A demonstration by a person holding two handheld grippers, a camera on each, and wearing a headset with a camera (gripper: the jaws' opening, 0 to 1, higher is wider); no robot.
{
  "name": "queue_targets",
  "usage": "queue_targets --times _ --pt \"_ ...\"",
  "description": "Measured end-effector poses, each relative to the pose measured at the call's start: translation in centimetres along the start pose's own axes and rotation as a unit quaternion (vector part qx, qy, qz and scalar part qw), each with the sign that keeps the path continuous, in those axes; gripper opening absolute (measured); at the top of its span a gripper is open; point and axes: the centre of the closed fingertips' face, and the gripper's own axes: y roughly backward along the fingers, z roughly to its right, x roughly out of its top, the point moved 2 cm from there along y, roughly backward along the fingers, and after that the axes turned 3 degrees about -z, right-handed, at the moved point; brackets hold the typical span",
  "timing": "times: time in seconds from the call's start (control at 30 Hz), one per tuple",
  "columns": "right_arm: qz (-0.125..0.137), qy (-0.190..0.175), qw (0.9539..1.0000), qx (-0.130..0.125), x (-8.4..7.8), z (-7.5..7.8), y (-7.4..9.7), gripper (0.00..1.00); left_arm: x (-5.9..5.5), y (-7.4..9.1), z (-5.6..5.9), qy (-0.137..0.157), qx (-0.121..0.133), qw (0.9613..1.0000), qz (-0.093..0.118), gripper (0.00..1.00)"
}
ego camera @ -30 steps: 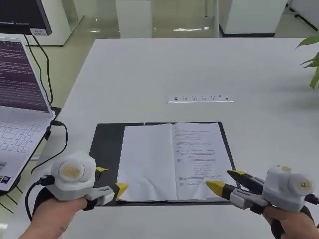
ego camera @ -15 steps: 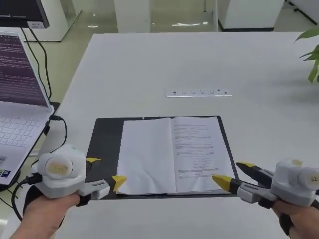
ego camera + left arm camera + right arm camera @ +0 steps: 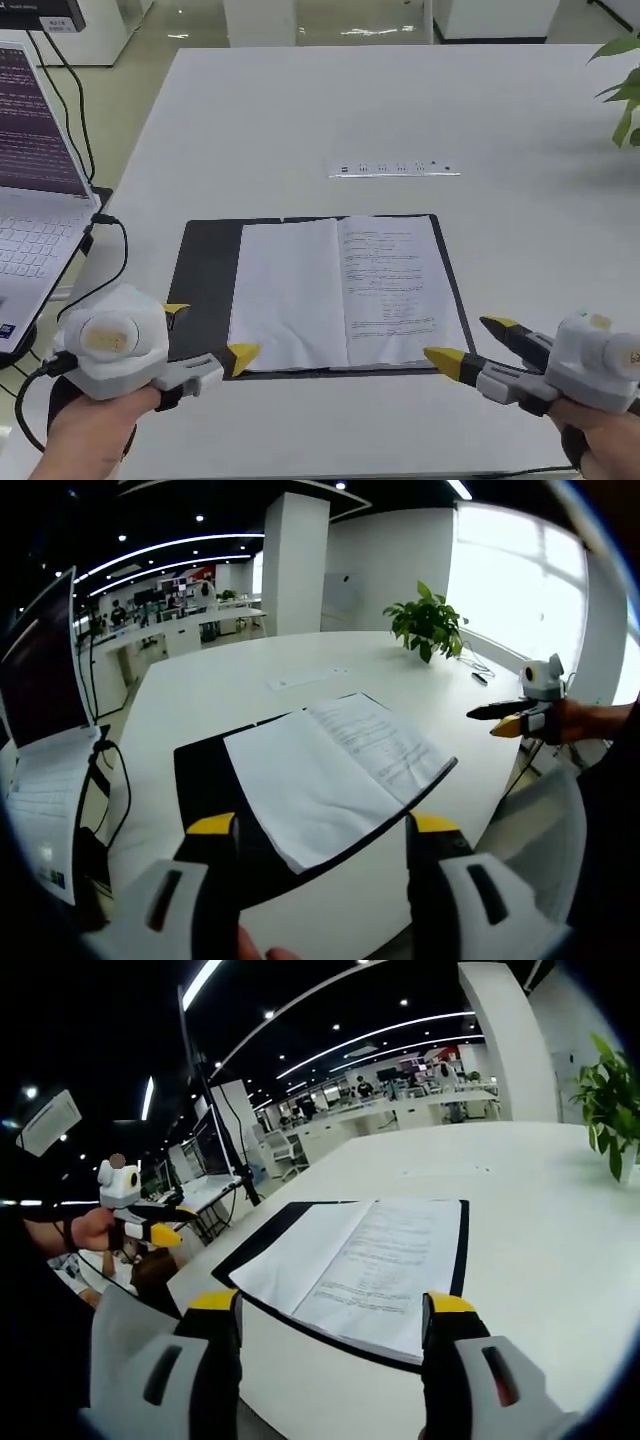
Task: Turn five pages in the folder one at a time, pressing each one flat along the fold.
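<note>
At the far left the laptop (image 3: 30, 200) showed lines of text too small to read; the left tongs (image 3: 210, 332) hovered spread and empty just off the near left corner of the folder (image 3: 205, 270), which lay open on the tabletop (image 3: 300, 110); a blank sheet (image 3: 285, 290) lay left of the fold and a printed page (image 3: 390, 280) right of it, its print illegible; the socket strip (image 3: 393, 169) beyond bore markings too small to make out; the right tongs (image 3: 468, 340) hung spread and empty by the near right corner. How many pages had been turned could not be told; no page was lifted, so turns probably remained.
</note>
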Motion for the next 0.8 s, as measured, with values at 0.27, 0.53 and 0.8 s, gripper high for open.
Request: queue_targets --times 0.27,0.53,0.8 --pt "0.003 -0.007 0.9999 -0.01 -0.3 0.1 0.6 0.74 -0.6 -0.5 0.9 -0.002 -0.002 0.9999 -0.01 0.68" --pt "-0.006 -0.01 0.9999 -0.012 -1.2 0.1 0.8 0.74 -0.6 -1.0 1.5 -0.008 -0.004 0.9998 -0.019 0.68" --pt "-0.009 -0.016 0.9997 -0.015 -1.6 0.4 1.0 0.74 -0.3 -1.9 2.7 -0.017 -0.016 0.9994 -0.025 0.68"
